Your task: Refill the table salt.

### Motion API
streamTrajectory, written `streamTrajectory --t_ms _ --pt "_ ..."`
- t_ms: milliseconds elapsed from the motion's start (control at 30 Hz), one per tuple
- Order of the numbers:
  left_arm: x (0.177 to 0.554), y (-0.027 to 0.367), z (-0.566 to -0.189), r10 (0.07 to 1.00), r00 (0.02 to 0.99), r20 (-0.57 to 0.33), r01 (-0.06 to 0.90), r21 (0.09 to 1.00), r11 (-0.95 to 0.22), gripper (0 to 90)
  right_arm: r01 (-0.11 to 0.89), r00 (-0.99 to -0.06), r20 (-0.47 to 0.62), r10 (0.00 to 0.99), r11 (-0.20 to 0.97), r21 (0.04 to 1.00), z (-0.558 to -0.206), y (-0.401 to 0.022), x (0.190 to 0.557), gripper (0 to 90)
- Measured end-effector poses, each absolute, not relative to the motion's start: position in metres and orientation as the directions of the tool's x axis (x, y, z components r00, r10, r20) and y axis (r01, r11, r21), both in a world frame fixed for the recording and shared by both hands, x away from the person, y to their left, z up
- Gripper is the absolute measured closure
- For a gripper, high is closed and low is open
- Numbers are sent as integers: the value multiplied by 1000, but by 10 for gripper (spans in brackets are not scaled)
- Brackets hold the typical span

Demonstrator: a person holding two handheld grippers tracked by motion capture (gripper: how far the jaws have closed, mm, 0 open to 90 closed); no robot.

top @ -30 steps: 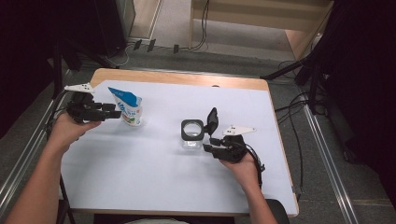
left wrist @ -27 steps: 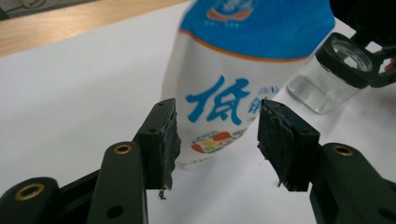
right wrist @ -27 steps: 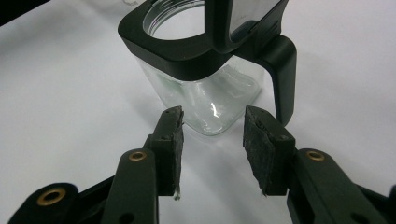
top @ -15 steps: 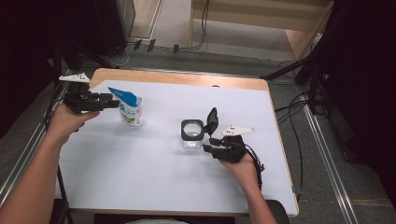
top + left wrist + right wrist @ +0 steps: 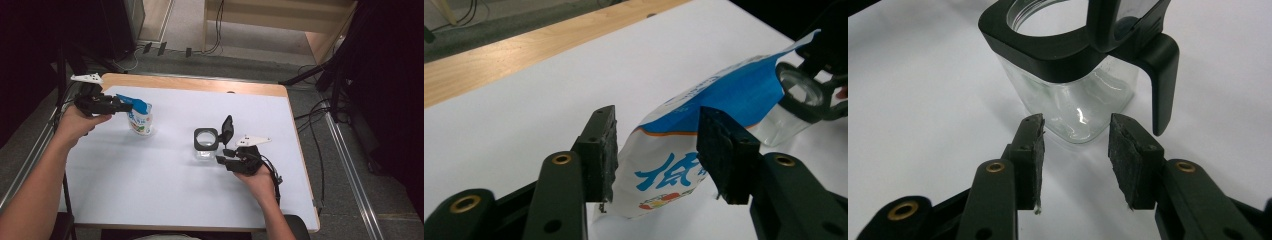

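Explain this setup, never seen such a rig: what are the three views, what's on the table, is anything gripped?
A person holds a two-jaw tool in each hand. One camera looks down from above; one rides on each tool, looking along its black jaws. On the white table stand a blue-and-white pouch and a clear jar with a black rim and its flip lid up. The left gripper straddles the pouch, its jaws just closing, pads not pressing. The right gripper sits open just short of the jar.

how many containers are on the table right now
2. A blue and white pouch stands at the table's left, at the left gripper. A clear jar with a black rim and its lid flipped open stands near the middle, just in front of the right gripper. Nothing seems hidden.
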State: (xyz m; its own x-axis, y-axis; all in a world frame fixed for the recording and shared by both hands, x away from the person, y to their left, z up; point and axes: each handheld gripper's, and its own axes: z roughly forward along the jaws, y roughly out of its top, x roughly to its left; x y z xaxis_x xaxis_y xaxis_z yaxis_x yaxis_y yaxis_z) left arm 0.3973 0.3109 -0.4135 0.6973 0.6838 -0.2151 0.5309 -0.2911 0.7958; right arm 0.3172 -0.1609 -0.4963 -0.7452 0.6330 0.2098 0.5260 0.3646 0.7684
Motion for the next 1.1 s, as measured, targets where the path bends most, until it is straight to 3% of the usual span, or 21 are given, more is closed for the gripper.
streamTrajectory --t_ms 167,233,667,1100 --pt "401 307 -411 662 720 -211 517 798 -308 604 519 -751 210 627 363 774 -496 -160 317 590" --pt "401 308 -412 649 729 -216 515 797 -314 681 517 -750 210 627 359 777 -496 -159 316 590" --pt "400 304 -412 618 756 -214 502 796 -338 879 508 -752 205 627 351 787 -494 -157 315 597" --pt "396 287 -404 620 743 -252 535 780 -324 900 495 -761 220 610 327 805 -486 -154 305 640"
